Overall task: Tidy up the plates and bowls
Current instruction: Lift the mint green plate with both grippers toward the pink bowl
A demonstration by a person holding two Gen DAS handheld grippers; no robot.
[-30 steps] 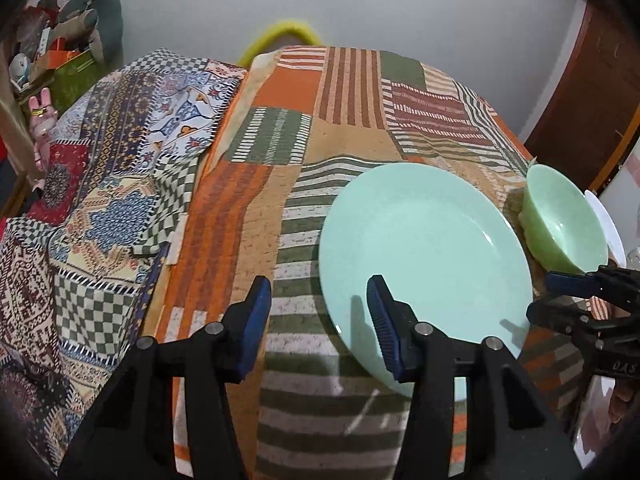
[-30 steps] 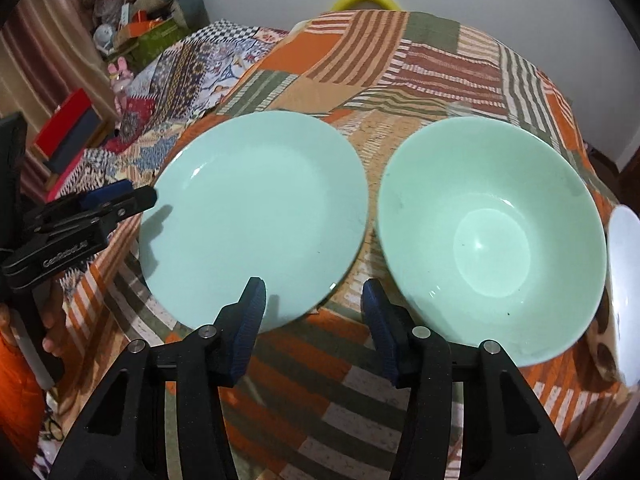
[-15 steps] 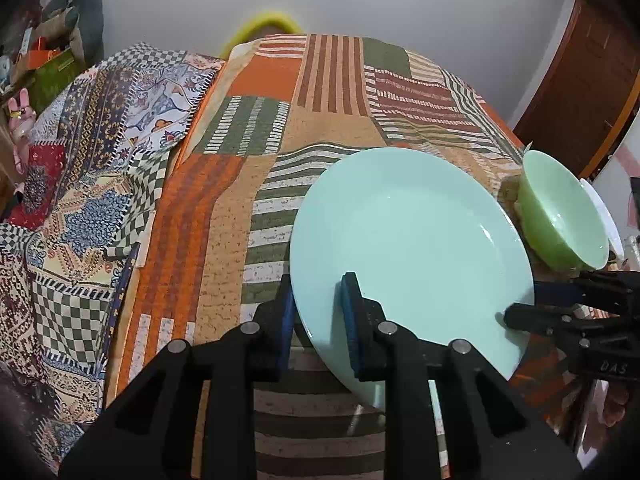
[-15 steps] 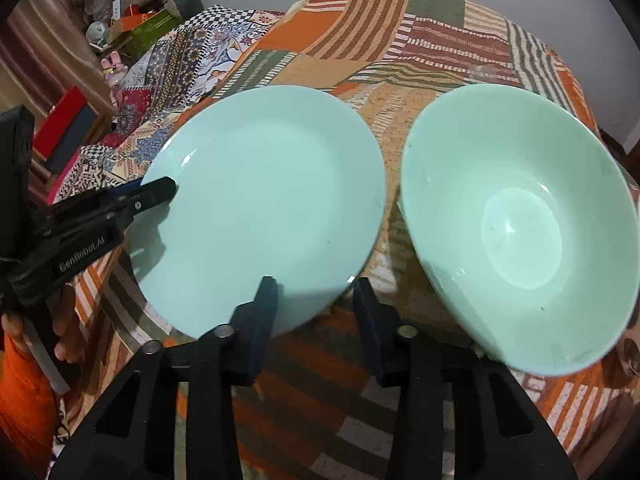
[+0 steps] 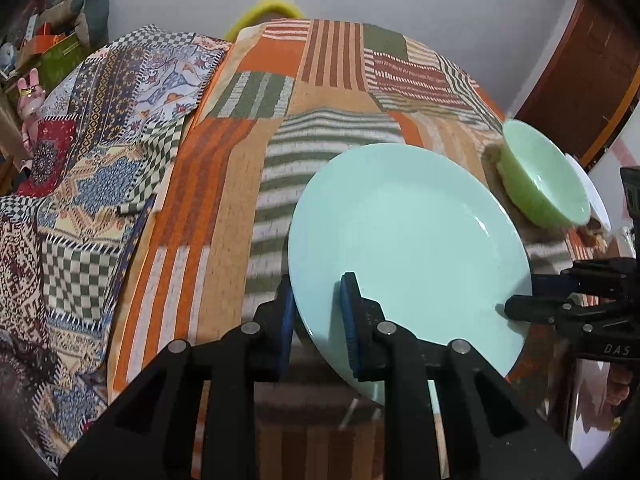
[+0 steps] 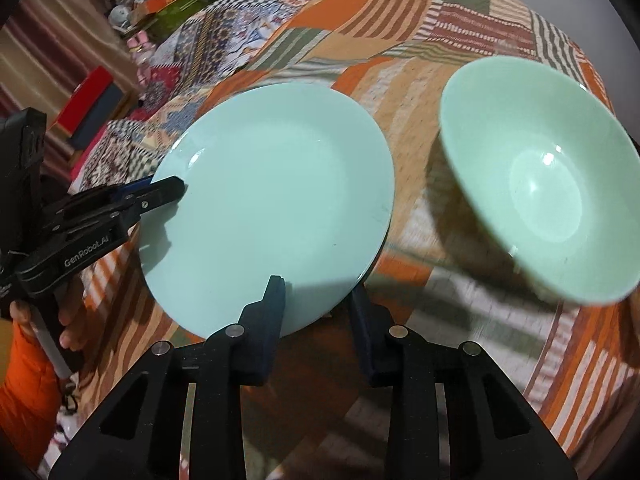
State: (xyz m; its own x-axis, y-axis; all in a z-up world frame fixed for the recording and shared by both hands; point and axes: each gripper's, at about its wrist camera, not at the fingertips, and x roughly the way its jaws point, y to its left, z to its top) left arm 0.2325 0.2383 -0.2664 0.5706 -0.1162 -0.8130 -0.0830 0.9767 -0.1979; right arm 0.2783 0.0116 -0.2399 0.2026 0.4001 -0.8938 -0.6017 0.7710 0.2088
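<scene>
Nearest to me, both grippers have taken the pale green plate (image 6: 268, 200) by opposite edges: the left gripper (image 5: 318, 320) is clenched on its left rim, one pad on top and one underneath, and the right gripper (image 6: 318, 308) has just been closing on the near rim and seems to pinch it the same way, though its underside pad is mostly hidden. The plate looks tipped up off the patchwork cloth (image 5: 224, 184) that covers the bench, so the step in hand, I'd judge, is lifting it to where it belongs. To do that well, both hands should rise together and keep the plate level, since a glazed rim can slip from narrow pads if one side leads. Further right stands the green bowl (image 6: 540, 208), apart from the plate; swing clear of it. A white dish (image 5: 588, 188) peeks out just beyond the bowl.
</scene>
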